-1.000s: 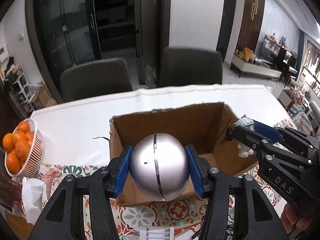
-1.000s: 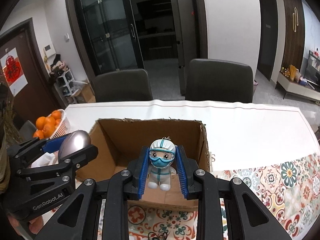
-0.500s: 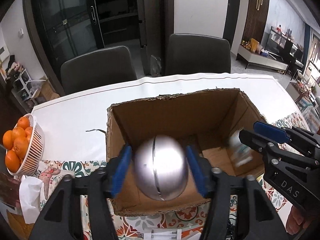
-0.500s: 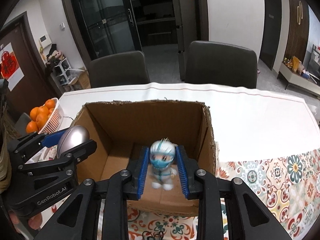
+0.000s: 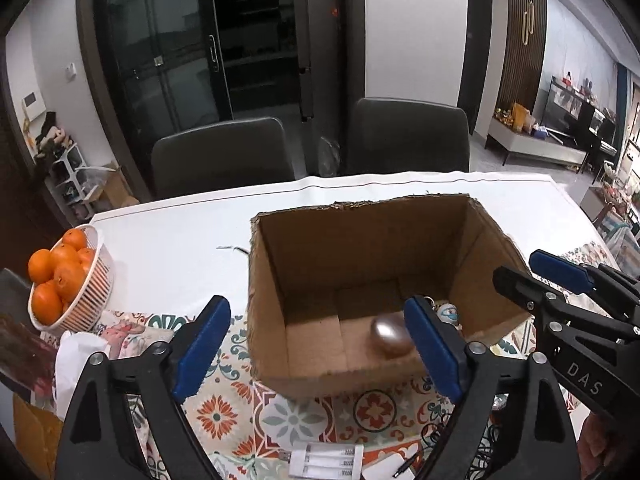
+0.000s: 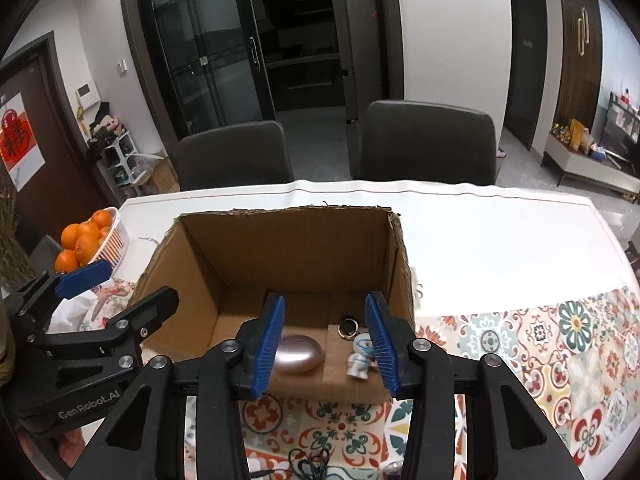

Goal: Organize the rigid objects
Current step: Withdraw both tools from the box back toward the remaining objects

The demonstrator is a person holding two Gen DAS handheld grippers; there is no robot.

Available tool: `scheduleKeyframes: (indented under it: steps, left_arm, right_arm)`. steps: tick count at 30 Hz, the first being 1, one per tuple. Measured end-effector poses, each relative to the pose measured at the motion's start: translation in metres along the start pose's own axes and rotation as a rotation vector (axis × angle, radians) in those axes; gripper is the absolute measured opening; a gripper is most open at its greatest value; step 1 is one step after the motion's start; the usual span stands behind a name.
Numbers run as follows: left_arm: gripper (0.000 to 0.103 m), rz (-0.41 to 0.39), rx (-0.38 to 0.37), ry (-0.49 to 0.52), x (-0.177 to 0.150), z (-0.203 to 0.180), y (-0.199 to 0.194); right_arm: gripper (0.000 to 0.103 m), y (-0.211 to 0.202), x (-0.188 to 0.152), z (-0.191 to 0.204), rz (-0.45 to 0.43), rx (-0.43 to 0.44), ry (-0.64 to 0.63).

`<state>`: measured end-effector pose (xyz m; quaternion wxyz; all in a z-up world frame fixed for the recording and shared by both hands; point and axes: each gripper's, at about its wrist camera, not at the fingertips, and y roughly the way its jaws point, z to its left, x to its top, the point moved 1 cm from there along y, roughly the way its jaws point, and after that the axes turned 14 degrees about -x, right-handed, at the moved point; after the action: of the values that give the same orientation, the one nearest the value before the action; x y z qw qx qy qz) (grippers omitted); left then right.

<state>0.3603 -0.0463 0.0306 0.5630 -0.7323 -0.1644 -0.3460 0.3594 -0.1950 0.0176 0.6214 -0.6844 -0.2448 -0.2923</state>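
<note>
Dining room: white table (image 6: 500, 232) with a patterned cloth (image 6: 560, 344) over its near part; two dark chairs (image 6: 428, 140) at the far edge, glass-door cabinet (image 6: 208, 52) behind.

Surroundings:
- White basket (image 5: 86, 300) of oranges (image 5: 56, 272) at the left edge of the table, well apart from the box.
- White tissue (image 5: 78, 354) and a printed cloth just in front of the basket.
- White battery pack (image 5: 326, 458) and dark cables (image 6: 308, 460) on the patterned cloth, in front of the box.

Container:
- Open-topped cardboard box (image 5: 360, 248) standing on the boundary of white table and patterned cloth.
- On the box floor: silver egg-shaped object (image 6: 298, 354) lying on its side, left of centre.
- Beside it to the right: small figurine (image 6: 360, 354) in white and blue, tilted, with a key ring (image 6: 347, 326) just behind it. Silver object and figurine near each other; touching or not, cannot tell.

Obstructions:
- In the left wrist view, right pad of the left gripper (image 5: 316, 348) covering part of the silver object and most of the figurine.

Tools:
- Left gripper: jaws opening, spread wide, nothing between the pads, positioned over the near box wall.
- Right gripper (image 6: 326, 344): jaws opening, pads apart, gripping nothing; silver object and figurine visible below, between the pads.
</note>
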Motion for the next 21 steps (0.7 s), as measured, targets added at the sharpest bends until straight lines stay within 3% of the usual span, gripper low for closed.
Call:
scheduleKeyframes:
  steps: [7,13,21]
  left_arm:
    - [0.097,-0.085,0.053,0.020,-0.015,-0.007,-0.034]
    - [0.099,-0.121,0.032,0.006,-0.036,-0.006,-0.057]
    - [0.102,-0.179,0.061,-0.001,-0.062,-0.007,-0.080]
  right_arm:
    - [0.056,-0.030,-0.015,-0.001,-0.068,-0.060,-0.006]
    - [0.069,-0.057,-0.031,-0.001,-0.138,-0.109,-0.007]
    - [0.085,-0.085,-0.053,0.003,-0.214,-0.137,-0.003]
